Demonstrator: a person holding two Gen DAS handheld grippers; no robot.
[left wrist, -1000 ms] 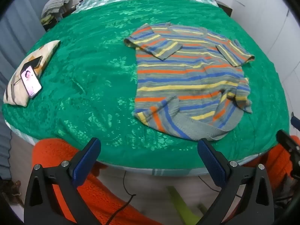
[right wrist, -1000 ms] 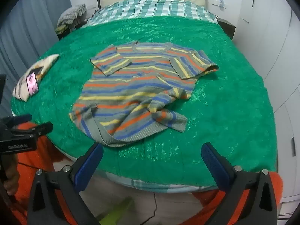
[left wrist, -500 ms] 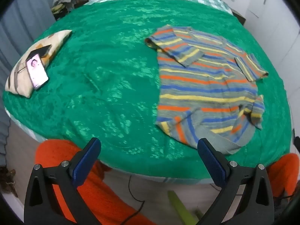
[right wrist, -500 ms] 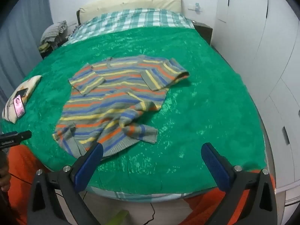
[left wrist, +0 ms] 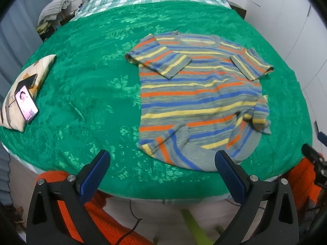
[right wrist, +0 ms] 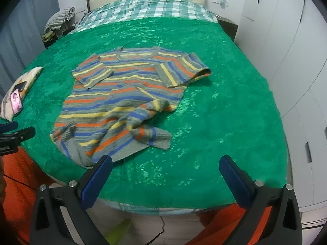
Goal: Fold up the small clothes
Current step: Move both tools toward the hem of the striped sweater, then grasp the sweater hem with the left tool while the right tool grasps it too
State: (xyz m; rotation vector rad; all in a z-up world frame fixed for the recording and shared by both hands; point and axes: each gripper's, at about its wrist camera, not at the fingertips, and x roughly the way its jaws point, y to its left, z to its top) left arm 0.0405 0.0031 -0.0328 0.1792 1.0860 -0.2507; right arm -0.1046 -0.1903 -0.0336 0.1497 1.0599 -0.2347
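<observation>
A small striped t-shirt in grey, orange, blue and yellow lies on the green bedspread, collar far, both sleeves folded in, its near hem rumpled and partly turned up. It also shows in the right wrist view. My left gripper is open and empty, held over the bed's near edge just short of the hem. My right gripper is open and empty, near the bed's edge to the right of the hem. The left gripper's tip shows at the left of the right wrist view.
A patterned pillow with a lit phone on it lies at the bed's left edge. A checked blanket covers the far end. White wardrobe doors stand to the right. Orange cloth hangs below the near edge.
Both grippers have shifted and turned: the shirt now sits more centred and closer in the left view. In the right view it has shifted back toward the middle. Neither gripper has touched the shirt.
</observation>
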